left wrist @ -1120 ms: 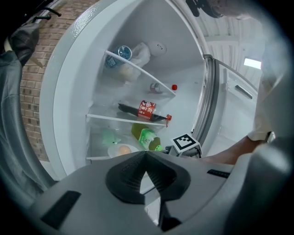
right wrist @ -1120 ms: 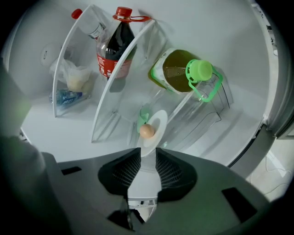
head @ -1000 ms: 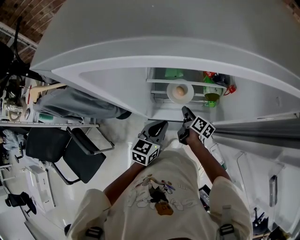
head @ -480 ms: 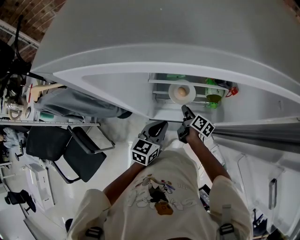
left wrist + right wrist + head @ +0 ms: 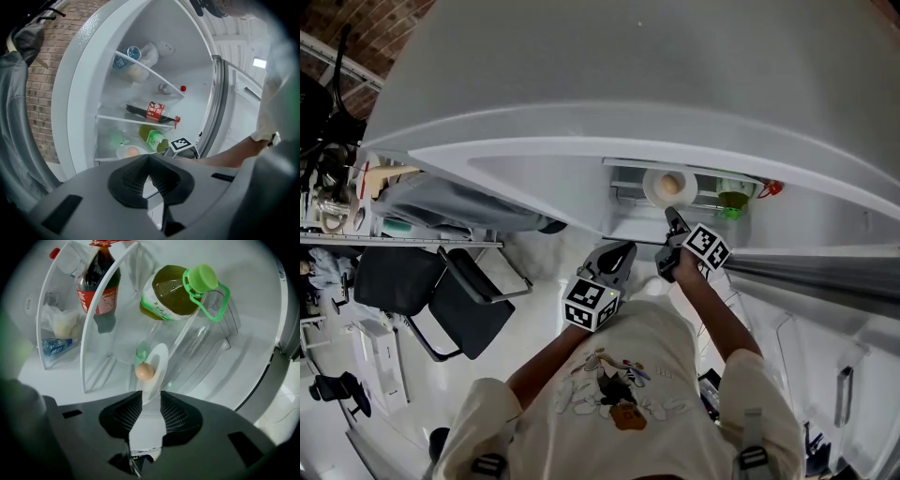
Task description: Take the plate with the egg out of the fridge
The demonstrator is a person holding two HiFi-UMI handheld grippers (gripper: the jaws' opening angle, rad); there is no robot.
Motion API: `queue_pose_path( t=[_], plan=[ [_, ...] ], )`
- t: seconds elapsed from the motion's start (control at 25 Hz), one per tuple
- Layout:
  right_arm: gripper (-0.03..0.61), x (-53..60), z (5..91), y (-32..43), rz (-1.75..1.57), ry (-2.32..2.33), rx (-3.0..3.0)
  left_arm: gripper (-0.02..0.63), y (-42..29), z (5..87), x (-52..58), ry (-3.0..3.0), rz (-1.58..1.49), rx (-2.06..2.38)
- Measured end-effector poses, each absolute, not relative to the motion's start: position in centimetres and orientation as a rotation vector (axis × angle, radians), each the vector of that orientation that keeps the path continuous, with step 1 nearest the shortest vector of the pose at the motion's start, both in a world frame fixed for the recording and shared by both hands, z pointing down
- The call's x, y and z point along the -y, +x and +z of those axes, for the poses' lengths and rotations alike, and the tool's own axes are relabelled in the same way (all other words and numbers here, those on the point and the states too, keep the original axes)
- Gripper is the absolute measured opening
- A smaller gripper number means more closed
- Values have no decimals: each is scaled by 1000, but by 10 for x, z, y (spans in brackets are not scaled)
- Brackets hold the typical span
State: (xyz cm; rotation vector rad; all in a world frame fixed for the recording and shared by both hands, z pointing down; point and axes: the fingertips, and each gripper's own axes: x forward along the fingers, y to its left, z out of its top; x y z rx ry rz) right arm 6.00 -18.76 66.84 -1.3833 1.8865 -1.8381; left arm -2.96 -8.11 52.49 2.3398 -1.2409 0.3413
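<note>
We are at the reaching-in step: the fridge stands open and the plate is on its lower shelf, with the egg resting on it. In the right gripper view, the right gripper has its jaws spread. The plate's near rim comes just into the gap at 12 o'clock, and the egg lies a little past the tips at about 11 o'clock. A green-capped jug lies at 1 o'clock from the plate, and a dark soda bottle stands at 11 o'clock, both well apart from the jaws. The left gripper hangs back outside the fridge, at about 8 o'clock from the right one in the head view, its jaws pressed together on nothing. As we judge it, the next move is to ease the right jaws slightly further over the rim and close them firmly. We would then draw the plate out level and slowly, since the egg lies loose and could roll off.
</note>
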Motion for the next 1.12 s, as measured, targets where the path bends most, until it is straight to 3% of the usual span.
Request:
queue_pose_path(
  t=[1.12],
  plan=[
    [101, 211, 672, 41, -1897, -1286, -1766, 9, -40, 526, 88, 2311, 355, 1249]
  ],
)
